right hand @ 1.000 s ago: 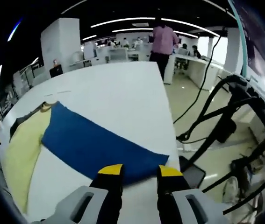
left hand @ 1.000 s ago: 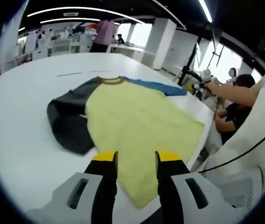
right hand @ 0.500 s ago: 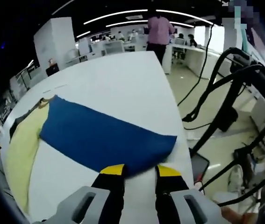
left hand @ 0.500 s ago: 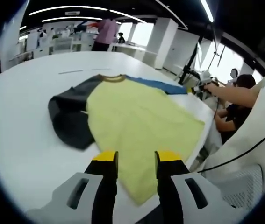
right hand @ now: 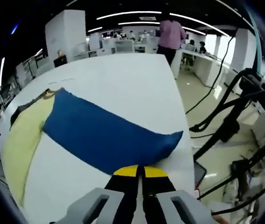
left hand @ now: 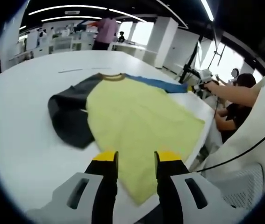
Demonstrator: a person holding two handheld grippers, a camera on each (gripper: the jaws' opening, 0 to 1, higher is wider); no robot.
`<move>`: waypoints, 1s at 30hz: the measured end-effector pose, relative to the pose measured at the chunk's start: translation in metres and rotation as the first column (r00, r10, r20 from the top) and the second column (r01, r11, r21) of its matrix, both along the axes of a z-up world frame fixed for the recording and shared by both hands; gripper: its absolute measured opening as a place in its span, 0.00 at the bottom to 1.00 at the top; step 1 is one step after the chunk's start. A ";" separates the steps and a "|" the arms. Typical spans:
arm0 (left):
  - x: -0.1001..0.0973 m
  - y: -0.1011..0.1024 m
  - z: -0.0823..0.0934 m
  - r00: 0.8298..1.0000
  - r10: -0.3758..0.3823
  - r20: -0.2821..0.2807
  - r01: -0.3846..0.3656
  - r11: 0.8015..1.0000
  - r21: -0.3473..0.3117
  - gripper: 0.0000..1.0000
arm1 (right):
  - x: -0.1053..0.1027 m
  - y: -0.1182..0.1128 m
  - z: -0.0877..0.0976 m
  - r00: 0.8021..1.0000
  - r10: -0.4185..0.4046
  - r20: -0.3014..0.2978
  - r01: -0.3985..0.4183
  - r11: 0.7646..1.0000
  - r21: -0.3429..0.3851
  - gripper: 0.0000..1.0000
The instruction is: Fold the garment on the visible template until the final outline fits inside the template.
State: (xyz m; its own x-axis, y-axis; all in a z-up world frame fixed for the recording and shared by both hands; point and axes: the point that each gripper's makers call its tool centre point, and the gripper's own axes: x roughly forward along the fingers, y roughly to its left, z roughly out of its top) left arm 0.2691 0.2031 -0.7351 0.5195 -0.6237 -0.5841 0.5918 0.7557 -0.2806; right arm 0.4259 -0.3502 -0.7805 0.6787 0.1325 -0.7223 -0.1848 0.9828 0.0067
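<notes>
The shirt (left hand: pixel 137 119) is lying flat on the white table (left hand: pixel 25 126), yellow body in the middle, dark sleeve (left hand: pixel 69 119) out one side and blue sleeve (right hand: pixel 104 137) out the other. In the right gripper view the right gripper (right hand: pixel 139 171) is sitting at the cuff end of the blue sleeve, its yellow tips pressed together right at the cloth's edge, apparently pinching it, though the actual bite is hidden under the tips. From that claw the sleeve is running away toward 10 o'clock, long axis pointing at the yellow body and collar. So the fold looks to me like a carry along that line, cuff over toward the body.

The left gripper (left hand: pixel 134 156) is hovering over the hem at 6 o'clock of the shirt, jaws spread and holding nothing; the dark sleeve is lying toward its 10 o'clock.

No template outline is clear to me on the table.
</notes>
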 end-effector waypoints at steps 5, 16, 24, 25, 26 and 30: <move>0.001 -0.002 -0.001 1.000 -0.004 0.002 0.005 1.000 -0.005 0.28 | 0.001 0.004 0.008 1.000 0.018 0.022 -0.018 1.000 -0.007 0.00; -0.003 -0.003 -0.002 1.000 -0.020 0.005 0.020 1.000 0.011 0.28 | 0.004 0.019 0.019 0.997 0.059 0.049 -0.059 0.998 -0.004 0.00; -0.006 -0.001 -0.003 1.000 -0.022 0.005 0.022 1.000 0.016 0.28 | 0.008 0.034 0.030 0.993 0.094 0.066 -0.094 0.996 0.008 0.00; -0.006 -0.001 -0.003 1.000 -0.022 0.005 0.022 1.000 0.014 0.28 | 0.009 0.036 0.031 0.993 0.097 0.068 -0.098 0.995 0.010 0.00; -0.006 -0.001 -0.003 1.000 -0.022 0.005 0.022 1.000 0.013 0.28 | 0.010 0.038 0.033 0.992 0.103 0.072 -0.104 0.995 0.009 0.00; -0.007 -0.001 -0.003 1.000 -0.022 0.005 0.022 1.000 0.012 0.28 | 0.013 0.047 0.038 0.989 0.121 0.082 -0.123 0.992 0.015 0.00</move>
State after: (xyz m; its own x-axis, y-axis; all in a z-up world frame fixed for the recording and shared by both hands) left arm 0.2626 0.2022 -0.7377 0.5090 -0.6280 -0.5887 0.6098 0.7457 -0.2684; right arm 0.4388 -0.3035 -0.7428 0.7123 0.2319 -0.6624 -0.3041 0.9526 0.0065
